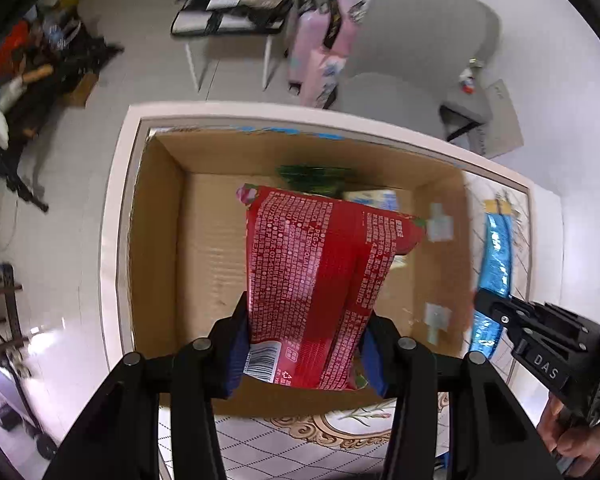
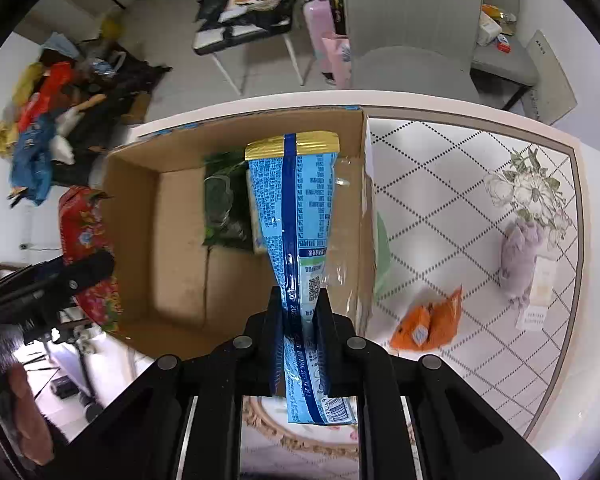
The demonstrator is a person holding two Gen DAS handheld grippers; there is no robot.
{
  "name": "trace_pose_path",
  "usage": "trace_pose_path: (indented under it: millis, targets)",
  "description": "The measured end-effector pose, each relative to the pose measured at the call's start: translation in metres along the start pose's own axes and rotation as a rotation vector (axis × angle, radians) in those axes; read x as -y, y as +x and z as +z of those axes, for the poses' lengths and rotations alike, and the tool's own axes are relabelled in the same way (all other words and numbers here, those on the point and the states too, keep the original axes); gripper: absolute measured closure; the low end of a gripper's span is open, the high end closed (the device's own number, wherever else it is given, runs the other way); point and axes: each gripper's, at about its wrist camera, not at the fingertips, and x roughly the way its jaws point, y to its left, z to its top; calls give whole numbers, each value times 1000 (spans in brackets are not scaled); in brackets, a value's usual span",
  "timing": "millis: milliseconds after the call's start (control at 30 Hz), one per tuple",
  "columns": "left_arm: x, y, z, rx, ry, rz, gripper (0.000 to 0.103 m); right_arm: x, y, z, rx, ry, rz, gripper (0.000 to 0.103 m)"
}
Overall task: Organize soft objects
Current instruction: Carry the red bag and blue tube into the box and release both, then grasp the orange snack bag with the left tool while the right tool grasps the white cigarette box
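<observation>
My left gripper (image 1: 304,344) is shut on a red snack packet (image 1: 320,276) and holds it above the open cardboard box (image 1: 156,240). My right gripper (image 2: 300,320) is shut on a blue packet with a gold top (image 2: 296,216), held over the right half of the same box (image 2: 136,216). A green packet (image 2: 224,200) and a pale packet lie on the box floor. The blue packet also shows at the right of the left wrist view (image 1: 496,264), and the red packet at the left of the right wrist view (image 2: 88,248).
An orange packet (image 2: 428,324) and a purple plush toy (image 2: 518,256) lie on the patterned table (image 2: 440,208) right of the box. Grey chairs (image 2: 412,28), a pink suitcase (image 2: 324,20) and floor clutter (image 2: 52,120) stand beyond the table.
</observation>
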Motion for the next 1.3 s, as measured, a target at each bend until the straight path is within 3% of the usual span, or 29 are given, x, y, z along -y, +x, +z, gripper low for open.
trace_pose_path:
  millis: [200, 400, 533, 700, 800, 900, 933, 967, 1000, 1033, 1100, 1200, 1233, 1300]
  targets:
    - [-36, 54, 41, -102, -34, 26, 58, 2, 45, 35, -39, 53, -66, 88]
    - [-50, 91, 61, -181, -39, 42, 58, 7, 78, 52, -62, 81, -111, 88]
    - [-48, 104, 69, -191, -23, 103, 57, 11, 95, 58, -80, 88, -134, 87]
    - [-47, 97, 77, -161, -11, 111, 56, 13, 100, 59, -89, 85, -155, 82]
    - [-47, 90, 76, -154, -9, 98, 55, 11, 95, 57, -93, 86, -139, 74]
    - [-44, 82, 71, -136, 4, 103, 47, 7, 89, 52, -91, 73, -132, 63]
    - [-43, 78, 69, -129, 3, 103, 47, 5, 87, 49, -91, 71, -124, 52]
    - [-43, 74, 65, -122, 4, 101, 47, 2, 85, 46, -90, 67, -116, 35]
    - [-42, 69, 62, -113, 6, 96, 46, 0, 83, 43, -88, 61, -109, 27]
    - [-40, 64, 57, -106, 6, 92, 38, -2, 80, 40, -84, 55, -107, 19]
    - [-40, 55, 50, -80, 7, 87, 21, -7, 77, 33, -74, 38, -112, 18]
    - [-39, 37, 32, -34, 11, 98, 16, -16, 69, 20, -57, 5, -141, 14]
    - [-39, 32, 27, -23, 11, 100, 8, -19, 65, 14, -50, -1, -147, 13]
    - [-40, 21, 16, 8, 6, 104, 2, -23, 57, 5, -31, -4, -141, 12]
